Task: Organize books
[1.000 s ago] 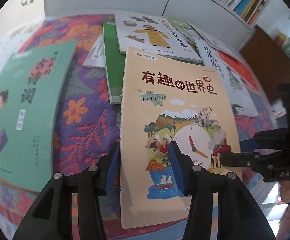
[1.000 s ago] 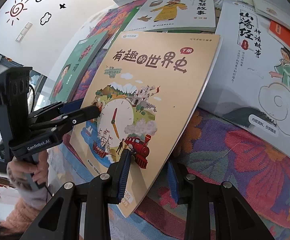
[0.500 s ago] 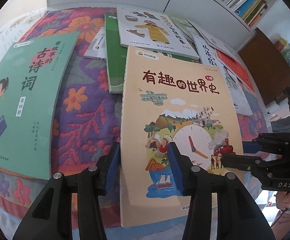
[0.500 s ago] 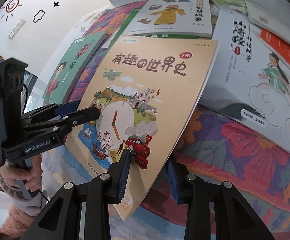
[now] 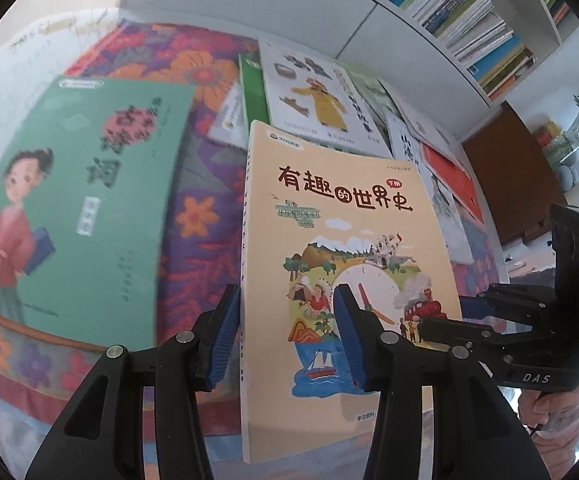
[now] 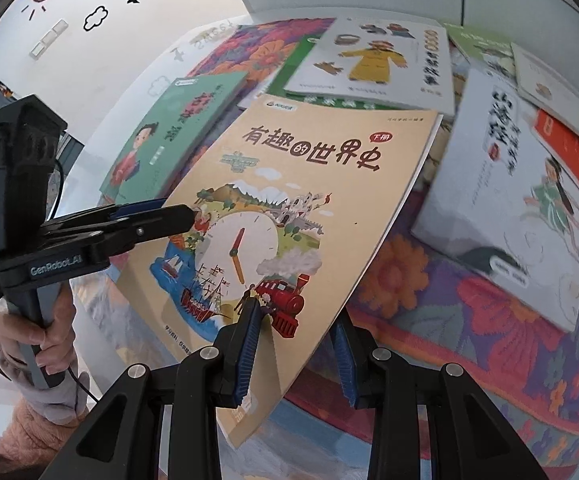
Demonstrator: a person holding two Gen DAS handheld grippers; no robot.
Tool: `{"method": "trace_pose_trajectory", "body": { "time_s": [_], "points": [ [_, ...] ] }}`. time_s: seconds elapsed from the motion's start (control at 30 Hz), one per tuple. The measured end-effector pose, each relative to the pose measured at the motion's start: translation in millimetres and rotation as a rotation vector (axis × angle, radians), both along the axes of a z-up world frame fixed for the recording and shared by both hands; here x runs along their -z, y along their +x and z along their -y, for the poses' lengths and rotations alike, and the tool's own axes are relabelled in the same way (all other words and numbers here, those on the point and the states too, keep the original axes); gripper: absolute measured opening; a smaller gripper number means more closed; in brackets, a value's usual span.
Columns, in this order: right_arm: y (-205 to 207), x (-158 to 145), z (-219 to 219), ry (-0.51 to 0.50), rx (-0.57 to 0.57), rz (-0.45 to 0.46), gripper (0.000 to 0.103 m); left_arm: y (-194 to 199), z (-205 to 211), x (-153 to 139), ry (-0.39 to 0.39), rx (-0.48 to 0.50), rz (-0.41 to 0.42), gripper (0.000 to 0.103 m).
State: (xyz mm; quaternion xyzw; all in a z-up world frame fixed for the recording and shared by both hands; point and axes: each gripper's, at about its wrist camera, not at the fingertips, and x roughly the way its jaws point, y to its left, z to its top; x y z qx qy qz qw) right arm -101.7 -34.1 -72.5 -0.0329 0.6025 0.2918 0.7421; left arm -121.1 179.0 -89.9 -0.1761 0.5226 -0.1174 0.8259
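Observation:
A tan world-history book (image 5: pixel 345 216) with a clock and train on its cover is held up off the floral cloth by both grippers. My left gripper (image 5: pixel 285 334) is shut on its spine edge near the bottom. My right gripper (image 6: pixel 297 350) is shut on its opposite edge near the bottom; the book shows there too (image 6: pixel 289 200). Each gripper shows in the other's view: the right one (image 5: pixel 489 320) and the left one (image 6: pixel 129 228). The lifted book tilts away from me.
A green poetry book (image 5: pixel 77 200) lies at the left. Several other books (image 5: pixel 321 96) lie spread on the floral tablecloth (image 5: pixel 205 216) behind. A white book (image 6: pixel 521 200) and an orange one (image 6: pixel 577 152) lie at the right. A filled bookshelf (image 5: pixel 469 12) stands behind.
Both grippers have raised the tan book higher off the cloth and tilted it more upright. The green book and the background have shifted down in the views.

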Motion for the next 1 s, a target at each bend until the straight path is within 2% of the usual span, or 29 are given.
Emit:
{"method": "trace_pose_trajectory", "body": {
  "time_s": [0.13,0.3,0.57,0.67,0.77,1.0],
  "points": [
    [2,-10,-15,-0.006,-0.023,0.041,0.034,3,-17,-9,-0.026,-0.032,0.015,0.044],
    [10,-21,-31,0.02,-0.029,0.048,0.034,12,-42,-20,-0.051,-0.057,0.031,0.043],
    [21,-35,-91,0.024,-0.071,0.101,0.034,18,-99,-35,-0.043,-0.112,0.068,0.044],
    [26,-35,-117,0.031,-0.088,0.097,0.034,18,-126,-35,-0.058,-0.142,0.073,0.043],
    [30,-33,-144,0.036,-0.112,0.095,0.034,19,-148,-30,-0.033,-0.158,0.07,0.044],
    [38,-12,-197,0.017,-0.155,0.085,0.034,22,-190,-5,-0.01,-0.189,0.036,0.044]
  ]
}}
